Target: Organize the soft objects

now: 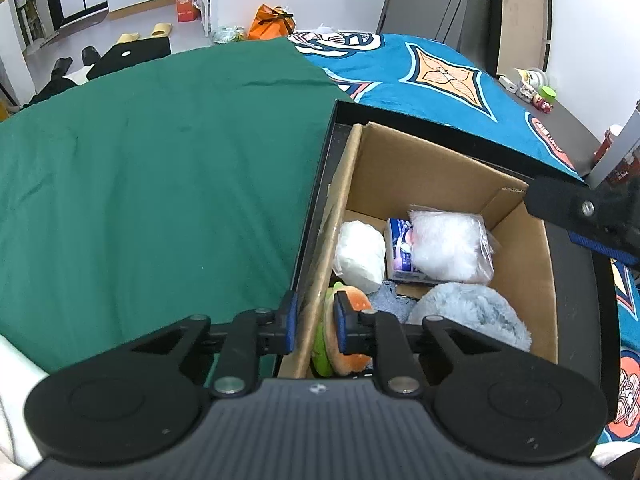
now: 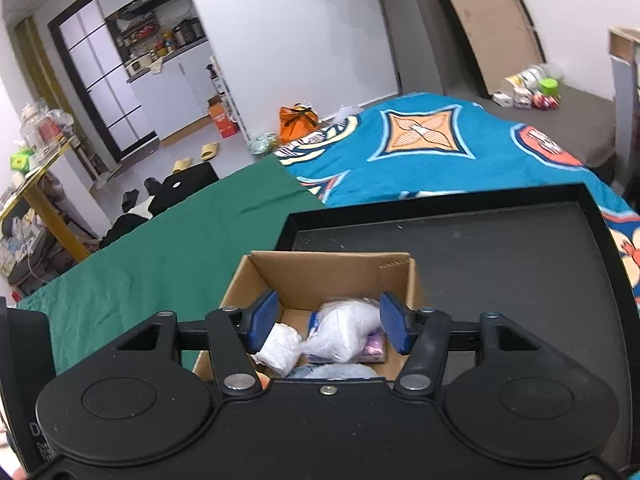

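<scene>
Over the brown cardboard box [image 1: 436, 184], the left hand-held gripper [image 1: 314, 322] is clamped on the box's near wall. Above the soft items, the right hand-held gripper [image 2: 328, 326] stands apart, holding nothing.

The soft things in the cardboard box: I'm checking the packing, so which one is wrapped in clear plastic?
The fluffy white bundle at the far side, lying on the tissue pack. The burger plush is unwrapped.
</scene>
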The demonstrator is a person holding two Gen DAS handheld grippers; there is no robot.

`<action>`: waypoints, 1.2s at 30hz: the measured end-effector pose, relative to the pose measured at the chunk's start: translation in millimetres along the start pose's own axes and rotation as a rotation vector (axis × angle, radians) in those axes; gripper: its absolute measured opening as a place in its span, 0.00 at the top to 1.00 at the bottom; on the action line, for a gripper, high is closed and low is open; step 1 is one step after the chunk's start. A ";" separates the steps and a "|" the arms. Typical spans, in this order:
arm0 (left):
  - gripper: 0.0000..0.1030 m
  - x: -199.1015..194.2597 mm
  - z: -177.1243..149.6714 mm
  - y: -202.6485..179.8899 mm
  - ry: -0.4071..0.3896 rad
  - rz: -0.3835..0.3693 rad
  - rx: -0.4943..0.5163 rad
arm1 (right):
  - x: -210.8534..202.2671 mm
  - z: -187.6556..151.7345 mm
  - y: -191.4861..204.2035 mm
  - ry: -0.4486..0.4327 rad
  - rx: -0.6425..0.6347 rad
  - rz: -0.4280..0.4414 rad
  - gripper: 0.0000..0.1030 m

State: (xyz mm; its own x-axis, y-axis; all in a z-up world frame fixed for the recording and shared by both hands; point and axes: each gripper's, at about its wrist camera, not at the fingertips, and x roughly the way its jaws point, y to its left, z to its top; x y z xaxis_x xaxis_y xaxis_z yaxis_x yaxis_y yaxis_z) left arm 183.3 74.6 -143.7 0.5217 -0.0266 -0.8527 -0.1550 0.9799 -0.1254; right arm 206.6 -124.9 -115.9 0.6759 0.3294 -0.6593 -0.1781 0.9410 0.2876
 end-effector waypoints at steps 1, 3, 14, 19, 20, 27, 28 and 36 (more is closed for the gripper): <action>0.82 -1.0 0.6 -1.1 0.000 0.000 0.002 | -2.0 -1.0 -3.5 0.001 0.010 -0.006 0.46; 0.82 -3.7 2.0 -2.8 0.001 0.010 0.010 | -6.5 -3.9 -9.8 0.000 0.020 -0.020 0.45; 0.76 -19.4 -0.1 -18.1 -0.006 0.050 0.069 | -29.3 -16.2 -35.3 0.004 0.071 -0.048 0.44; 0.69 -29.5 -0.2 -22.9 0.001 0.057 0.083 | -43.0 -20.0 -46.2 0.012 0.091 -0.054 0.34; 0.66 -32.5 -1.2 -22.6 0.004 0.053 0.080 | -45.7 -20.7 -48.9 0.013 0.095 -0.056 0.31; 0.45 -60.1 -10.8 -26.6 0.006 0.020 0.064 | -67.3 -23.7 -63.7 0.023 0.102 -0.064 0.18; 0.45 -65.1 -11.3 -28.6 0.003 0.022 0.067 | -71.4 -23.9 -65.5 0.021 0.102 -0.064 0.16; 0.29 -104.1 -19.8 -46.3 -0.030 0.020 0.100 | -101.9 -26.4 -76.8 0.010 0.104 -0.081 0.00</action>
State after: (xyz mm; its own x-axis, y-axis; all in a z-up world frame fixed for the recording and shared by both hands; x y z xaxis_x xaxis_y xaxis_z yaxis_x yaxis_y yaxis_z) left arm 119.6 28.2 -59.2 0.5441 -0.0028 -0.8390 -0.0819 0.9950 -0.0564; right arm 132.6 -228.8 -89.2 0.6778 0.2537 -0.6901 -0.0478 0.9518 0.3029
